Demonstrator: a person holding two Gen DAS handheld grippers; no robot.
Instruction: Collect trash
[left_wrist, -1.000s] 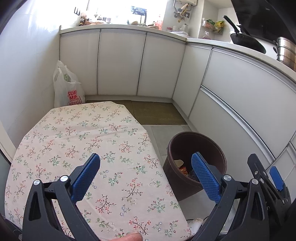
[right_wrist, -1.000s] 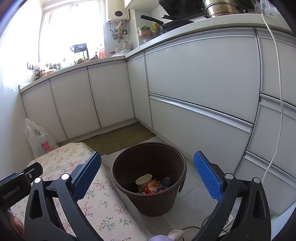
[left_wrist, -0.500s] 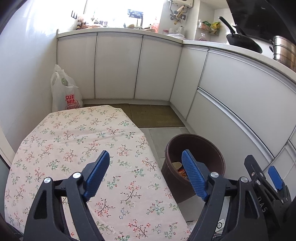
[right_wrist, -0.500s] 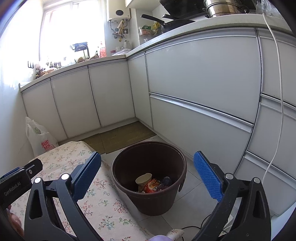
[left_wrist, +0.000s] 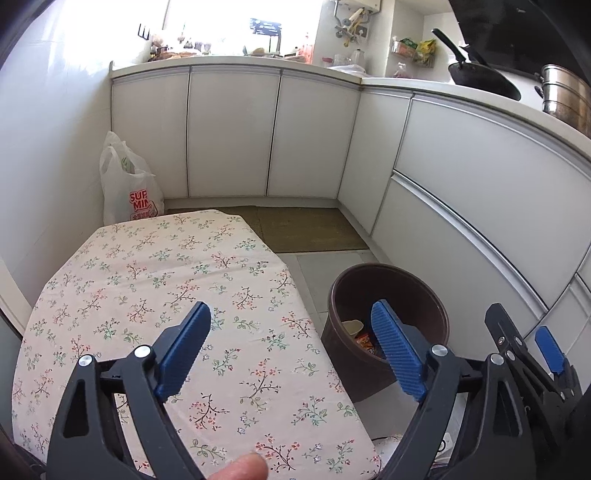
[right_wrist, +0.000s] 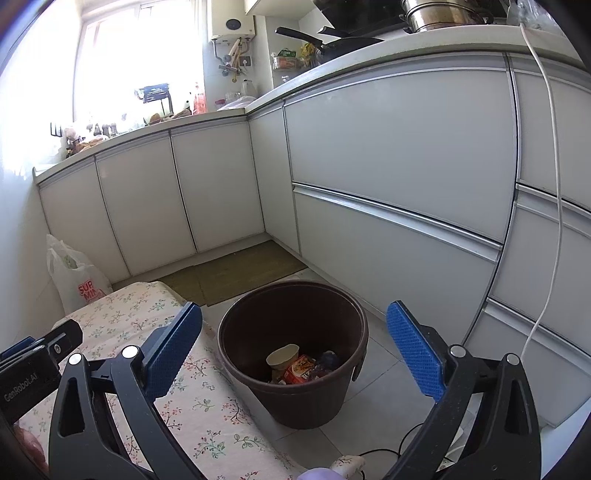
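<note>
A dark brown bin stands on the tiled floor beside the table with the floral cloth. Inside lie a paper cup, a red snack packet and a dark wrapper. My right gripper hangs open in front of the bin, nothing between its blue pads. My left gripper hovers over the table's right edge; its jaws are opening, with nothing between them. The bin shows behind its right finger. No trash lies on the cloth.
White cabinets line the back and right. A white plastic bag stands in the left corner, a mat on the floor beyond the table. A white cable hangs down the cabinet front. A fingertip shows at the bottom.
The left gripper's jaws narrowed, then widened again part of the way. Its view tipped up slightly. The right gripper and the bin's contents look the same.
</note>
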